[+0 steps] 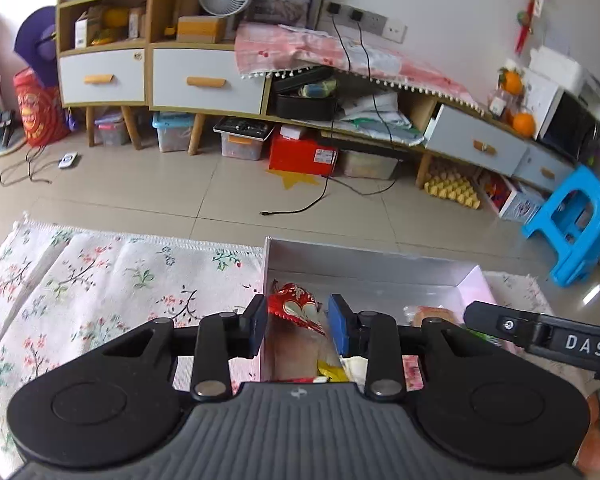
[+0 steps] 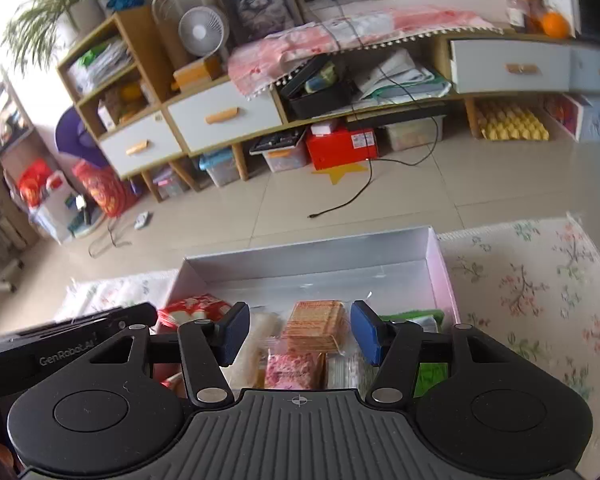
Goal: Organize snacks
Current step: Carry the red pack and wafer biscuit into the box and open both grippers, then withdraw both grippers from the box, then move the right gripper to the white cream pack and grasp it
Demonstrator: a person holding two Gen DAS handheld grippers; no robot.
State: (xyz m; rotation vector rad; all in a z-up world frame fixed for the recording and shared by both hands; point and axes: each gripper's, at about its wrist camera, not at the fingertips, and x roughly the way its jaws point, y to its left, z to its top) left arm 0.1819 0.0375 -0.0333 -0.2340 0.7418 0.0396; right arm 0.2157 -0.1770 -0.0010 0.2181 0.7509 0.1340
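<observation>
A shallow silver box (image 1: 364, 268) (image 2: 308, 252) sits on a floral cloth. My left gripper (image 1: 298, 326) hovers over the box's left end, jaws apart around a red-topped clear snack packet (image 1: 296, 304) without clearly pressing it. That packet also shows in the right wrist view (image 2: 192, 308). My right gripper (image 2: 298, 330) is open above the box, over a wrapped stack of brown crackers (image 2: 316, 326) and a pink packet (image 2: 294, 370). A green packet (image 2: 414, 316) lies at the box's right. Each gripper's body shows in the other's view.
The floral cloth (image 1: 100, 280) (image 2: 540, 288) spreads to both sides of the box. Beyond the table edge is tiled floor with a loose black cable (image 1: 300, 208), a blue stool (image 1: 576, 220) and a long cabinet with bins under it.
</observation>
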